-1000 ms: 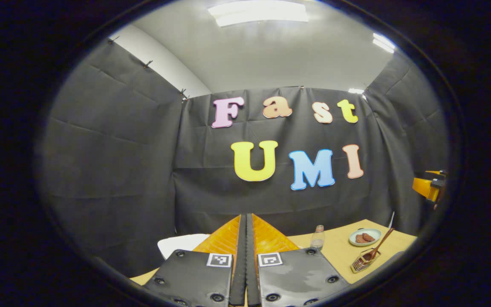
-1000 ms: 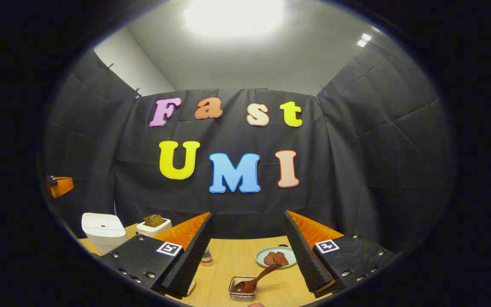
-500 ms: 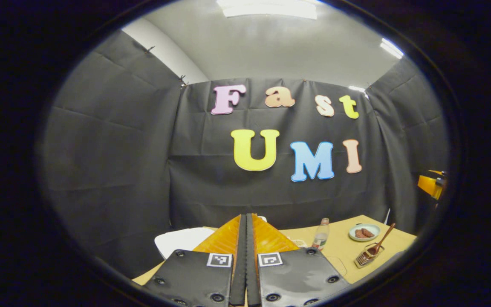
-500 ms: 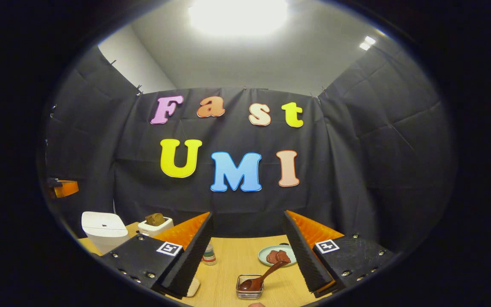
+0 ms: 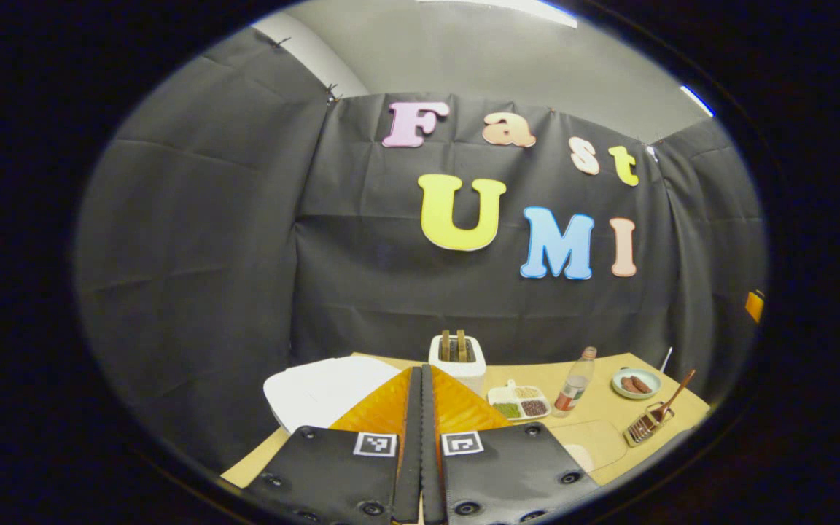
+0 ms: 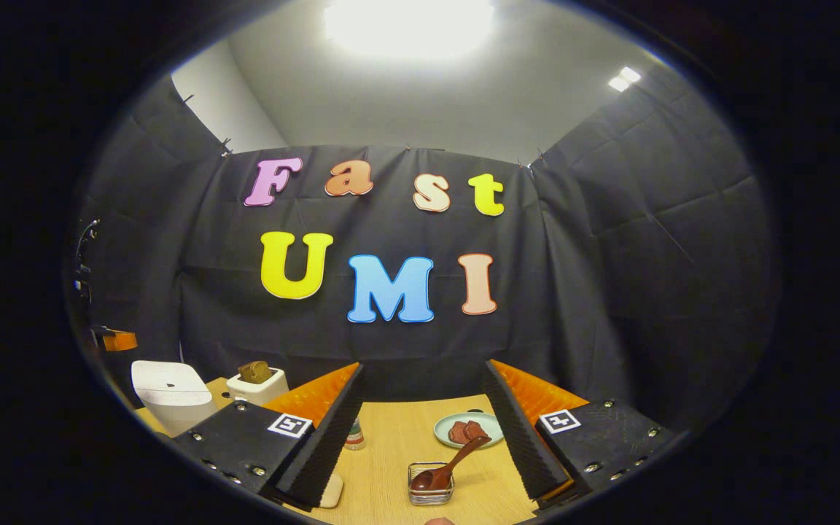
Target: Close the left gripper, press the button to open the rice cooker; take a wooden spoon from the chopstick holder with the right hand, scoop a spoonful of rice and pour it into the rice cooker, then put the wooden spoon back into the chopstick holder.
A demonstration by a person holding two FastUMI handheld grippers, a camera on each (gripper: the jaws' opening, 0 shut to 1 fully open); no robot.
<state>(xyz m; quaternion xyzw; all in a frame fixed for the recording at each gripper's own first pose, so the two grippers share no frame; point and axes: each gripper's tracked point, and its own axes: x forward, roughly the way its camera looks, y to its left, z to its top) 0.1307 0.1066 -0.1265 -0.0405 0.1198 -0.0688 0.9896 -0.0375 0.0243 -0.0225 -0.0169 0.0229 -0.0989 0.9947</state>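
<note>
Both grippers hover above the light wooden worktop point(image 6: 391, 452), one closed and one wide open, neither holding anything.

In the left gripper view, the left gripper point(image 5: 421, 379) has its two fingers pressed flat together with nothing between them; the white, closed rice cooker point(image 5: 325, 386) sits just ahead and to its left, a white toaster point(image 5: 456, 357) with two brown slices stands straight beyond its tips, and a small white divided tray of grains point(image 5: 518, 402) lies just to the right. In the right gripper view, the right gripper point(image 6: 424, 386) stands spread wide and empty; ahead between its fingers the dark wooden spoon point(image 6: 449, 465) leans in the small wire chopstick holder point(image 6: 431, 487), with a pale green plate of brown pieces point(image 6: 464, 430) just beyond.
</note>
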